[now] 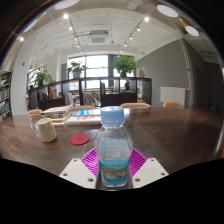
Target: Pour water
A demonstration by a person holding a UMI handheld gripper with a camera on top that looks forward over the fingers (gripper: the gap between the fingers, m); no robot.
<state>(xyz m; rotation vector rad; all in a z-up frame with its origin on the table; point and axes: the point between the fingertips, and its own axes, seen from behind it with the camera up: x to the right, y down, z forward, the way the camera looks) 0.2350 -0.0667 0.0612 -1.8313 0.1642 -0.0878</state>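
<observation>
A clear plastic water bottle (114, 150) with a pale blue cap and a light label stands upright between my gripper's (113, 168) two fingers. The magenta pads (92, 160) press against both sides of the bottle, so the gripper is shut on it. The bottle is held above a brown wooden table (170, 135). A beige cup (46, 130) stands on the table beyond the fingers to the left. A small red round coaster (79, 139) lies next to the cup, just left of the bottle.
Books or papers (82, 116) lie on the table behind the bottle. Chairs (135, 104) and potted plants (124, 66) stand by large windows at the back. An orange object (172, 104) sits at the far right.
</observation>
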